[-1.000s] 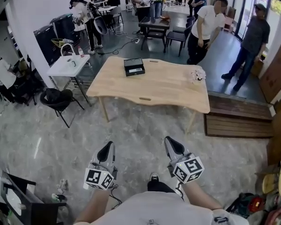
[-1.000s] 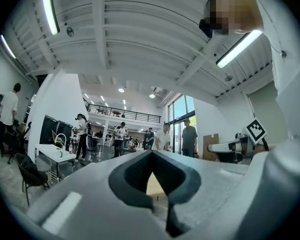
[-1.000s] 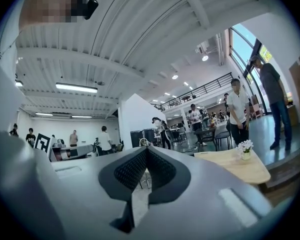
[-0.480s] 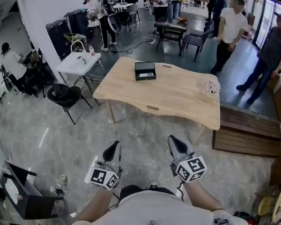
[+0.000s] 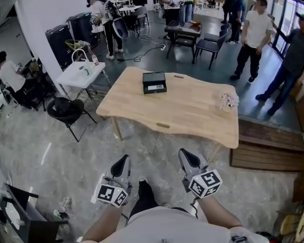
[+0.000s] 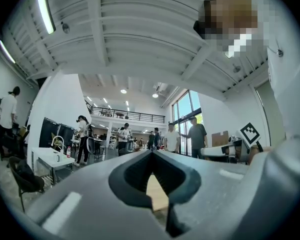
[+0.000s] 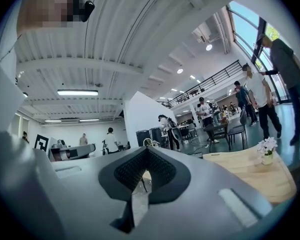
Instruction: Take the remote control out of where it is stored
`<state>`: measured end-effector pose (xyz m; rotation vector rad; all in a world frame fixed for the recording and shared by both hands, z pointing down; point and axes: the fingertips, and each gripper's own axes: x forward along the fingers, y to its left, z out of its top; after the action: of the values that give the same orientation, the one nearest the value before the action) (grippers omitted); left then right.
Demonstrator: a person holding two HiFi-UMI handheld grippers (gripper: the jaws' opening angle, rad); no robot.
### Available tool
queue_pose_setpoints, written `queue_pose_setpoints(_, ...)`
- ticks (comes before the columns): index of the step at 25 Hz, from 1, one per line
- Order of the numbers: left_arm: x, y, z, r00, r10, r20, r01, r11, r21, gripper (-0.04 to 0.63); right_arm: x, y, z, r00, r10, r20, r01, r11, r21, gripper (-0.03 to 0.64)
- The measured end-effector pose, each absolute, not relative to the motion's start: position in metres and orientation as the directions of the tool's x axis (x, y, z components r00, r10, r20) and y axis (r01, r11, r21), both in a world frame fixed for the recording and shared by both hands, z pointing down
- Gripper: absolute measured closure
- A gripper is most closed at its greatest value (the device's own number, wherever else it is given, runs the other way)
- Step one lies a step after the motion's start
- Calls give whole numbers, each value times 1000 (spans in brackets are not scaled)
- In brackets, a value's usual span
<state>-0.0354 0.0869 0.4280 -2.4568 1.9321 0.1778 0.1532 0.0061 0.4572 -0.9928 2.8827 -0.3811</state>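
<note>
The remote control itself does not show plainly. Its likely store is the flat black rectangular box point(image 5: 154, 82), and a pale grey strip point(image 5: 155, 88) on the near half of that box may be the remote, though it is too small for you to be sure. Nor can you tell whether the box has a lid on it.

The box lies on the far left part of the pale wooden table with rounded corners point(image 5: 192, 116), its long side running across your view and tilted a little. From you it is straight ahead and well apart, about midway between the lines of your two tools, so neither hand is clearly the nearer.

Your left gripper point(image 5: 122, 161) has its grey jaws brought together at the tips and grips nothing; through the notch behind the tips you see only a sliver of table wood. Your right gripper point(image 5: 185, 154) is the same, with ribbed dark pads meeting and nothing between them.

The box looks hard, matte and square-edged, and the tabletop smooth. A small pot of pale flowers point(image 5: 229, 101) stands well to the box's right, near the table's right end. The mottled grey stone floor point(image 5: 66, 156) lies between you and the table.
</note>
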Motion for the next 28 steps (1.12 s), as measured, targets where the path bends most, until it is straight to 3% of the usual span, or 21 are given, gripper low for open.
queue_pose_setpoints(8,-58,12,428,270,-958,-99,-963,-271,-3,594,132,-59,464,-754,-655,48,-645,725,-240,589)
queue_pose_setpoints(28,-183,-175,427,403,-910,-97,-911,-409,49,594,11,-216,451,-654,-753,73,-741,618,-263,589)
